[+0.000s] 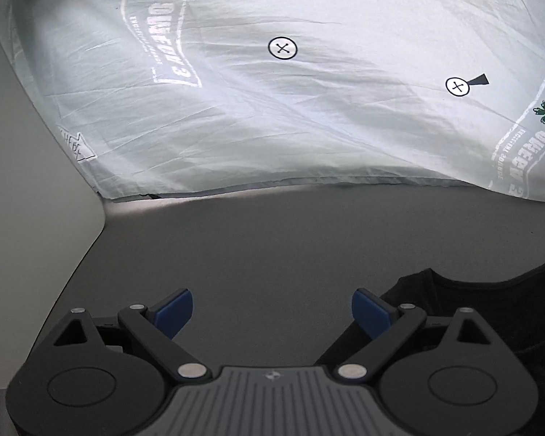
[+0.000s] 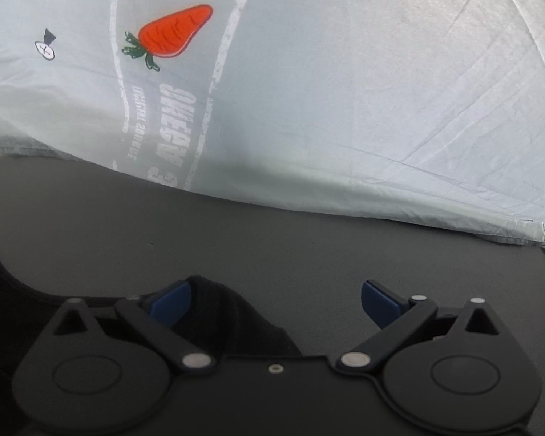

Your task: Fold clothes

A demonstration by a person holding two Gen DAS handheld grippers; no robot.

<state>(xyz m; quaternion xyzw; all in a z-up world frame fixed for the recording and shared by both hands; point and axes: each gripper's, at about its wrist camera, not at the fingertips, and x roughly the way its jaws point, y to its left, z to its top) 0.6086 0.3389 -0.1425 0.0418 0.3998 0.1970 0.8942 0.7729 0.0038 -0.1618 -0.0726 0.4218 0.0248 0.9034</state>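
Pale printed sheet (image 1: 272, 109) fills the far half of both views, draped with its hem lying along the dark grey tabletop (image 1: 254, 247); carrot prints and crossed-circle marks show on it. On your side of that hem sits bare grey table, then the black garment (image 2: 229, 312), the thing to be folded, low in both views and well short of the sheet. From the left wrist it shows as a curved edge, possibly a neckline, on the right side of the frame; from the right wrist a raised fold of it stands up by the left blue pad. How much of it is already folded you cannot tell; most of it is hidden under the tools. Risks: black cloth on dark table gives poor contrast, so you may pinch one layer where you meant two, or miss the edge. Closing on the raised fold would bunch the cloth instead of taking a clean corner. Reach too far and you catch the sheet's hem. Left gripper (image 1: 272, 310): low, level, facing the sheet, jaws spread wide, nothing between them. Right gripper (image 2: 276, 303): same low, forward pose, jaws spread wide, the fold near its left finger but not pinched.
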